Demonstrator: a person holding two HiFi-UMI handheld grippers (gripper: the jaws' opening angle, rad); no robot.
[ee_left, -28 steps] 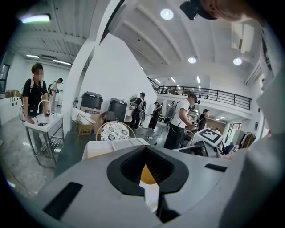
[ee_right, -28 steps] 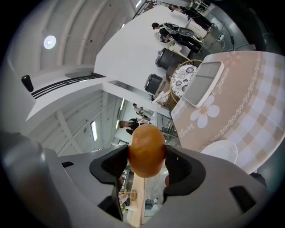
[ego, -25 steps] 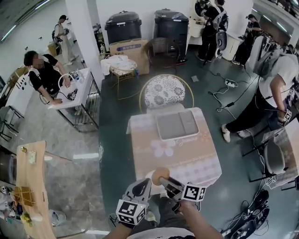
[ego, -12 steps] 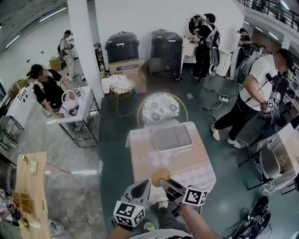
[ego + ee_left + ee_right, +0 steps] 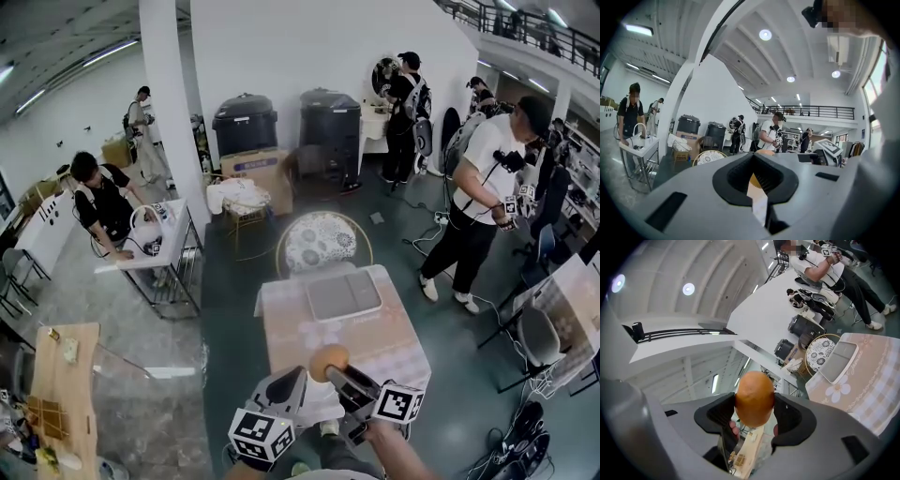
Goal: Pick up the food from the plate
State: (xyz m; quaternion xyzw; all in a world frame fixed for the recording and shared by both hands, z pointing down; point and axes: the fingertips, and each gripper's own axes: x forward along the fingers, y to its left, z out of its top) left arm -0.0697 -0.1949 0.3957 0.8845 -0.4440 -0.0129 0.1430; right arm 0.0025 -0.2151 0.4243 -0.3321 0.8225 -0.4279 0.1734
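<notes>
Shows the right gripper [image 5: 754, 414] clamped on the food [image 5: 754, 398], a rounded orange-brown piece pinched at its sides by both jaws and standing proud of them, tilted up toward the ceiling. Locates the food in the head view over the near edge of the table [image 5: 375, 337], held in the air. Shows the left gripper [image 5: 755, 180] with jaws drawn almost together on nothing, only a narrow slit between them; lies just beside the right gripper, on its left.

Beyond the grippers:
- peach checked cloth over the table
- grey tray [image 5: 343, 295] at the table's far end
- round patterned chair [image 5: 319, 241] just behind the table
- two black bins [image 5: 246, 120] and a cardboard box [image 5: 255, 169] by the white wall

At right, well apart from the table: person in a white shirt [image 5: 480, 164], standing.
</notes>
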